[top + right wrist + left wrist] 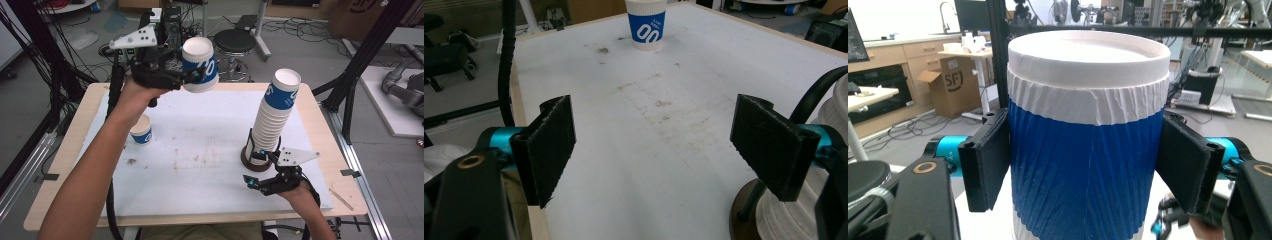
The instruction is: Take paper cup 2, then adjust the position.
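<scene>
- Left gripper [192, 77] is raised above the far left of the worktop [210, 150], its pads pinching a blue-and-white paper cup [200, 65] by the ribbed sleeve; the left gripper view shows both pads pressed flat against the cup's sides.
- Right gripper [255, 184] rests low at the near right, jaws spread with nothing between them, just beside the stack of cups [272, 117] on its dark round base [252, 159].
- One single cup [141, 130] already stands upright on the left of the worktop, well apart from the stack.
- Judging from this, cups are being taken off the stack and set out singly: one is placed, a second is in the air and not yet set down, and many remain stacked.
- White mat on the worktop is marked with brown smudges near its middle.
- Beyond it lie a grey floor, trailing cables, a black stool [234, 41] and cardboard boxes.
</scene>
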Available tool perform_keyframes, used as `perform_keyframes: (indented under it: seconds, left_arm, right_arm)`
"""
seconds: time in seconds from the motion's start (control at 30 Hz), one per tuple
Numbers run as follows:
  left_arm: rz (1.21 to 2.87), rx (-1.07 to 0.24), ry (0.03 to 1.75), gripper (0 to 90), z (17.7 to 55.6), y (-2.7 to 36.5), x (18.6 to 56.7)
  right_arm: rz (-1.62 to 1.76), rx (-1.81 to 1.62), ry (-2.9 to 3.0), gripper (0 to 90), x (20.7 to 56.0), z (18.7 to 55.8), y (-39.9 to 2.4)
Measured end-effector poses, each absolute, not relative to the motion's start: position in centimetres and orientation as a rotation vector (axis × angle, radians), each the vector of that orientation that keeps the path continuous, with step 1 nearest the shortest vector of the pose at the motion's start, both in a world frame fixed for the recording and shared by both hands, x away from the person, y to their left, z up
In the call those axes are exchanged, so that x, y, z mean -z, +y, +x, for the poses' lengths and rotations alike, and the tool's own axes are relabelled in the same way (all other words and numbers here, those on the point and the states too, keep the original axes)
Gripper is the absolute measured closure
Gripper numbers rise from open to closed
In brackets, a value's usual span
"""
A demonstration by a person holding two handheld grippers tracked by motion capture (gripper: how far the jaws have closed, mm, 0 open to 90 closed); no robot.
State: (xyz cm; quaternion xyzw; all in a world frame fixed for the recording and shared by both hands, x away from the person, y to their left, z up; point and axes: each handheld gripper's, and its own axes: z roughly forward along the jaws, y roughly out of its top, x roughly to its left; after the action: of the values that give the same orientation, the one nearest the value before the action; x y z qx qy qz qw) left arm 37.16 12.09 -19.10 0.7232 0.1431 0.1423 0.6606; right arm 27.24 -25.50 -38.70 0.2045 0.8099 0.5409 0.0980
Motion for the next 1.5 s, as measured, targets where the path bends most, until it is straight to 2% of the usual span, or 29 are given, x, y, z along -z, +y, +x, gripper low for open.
perform_keyframes:
  seconds: [0.33, 0.9, 1.5]
  left_arm:
    - [1.674, -0.33, 0.345, 27.8, 35.5, 14.2, 24.8]
    - [1.697, -0.289, 0.388, 27.6, 33.1, 14.7, 32.6]
    - [1.704, -0.227, 0.368, 27.6, 31.5, 13.5, 35.0]
  right_arm:
    - [0.601, -1.599, 2.383, 18.6, 38.8, 27.3, -25.0]
    - [0.612, -1.594, 2.386, 18.6, 39.1, 27.8, -24.2]
    - [0.596, -1.621, 2.366, 18.6, 38.8, 27.8, -23.2]
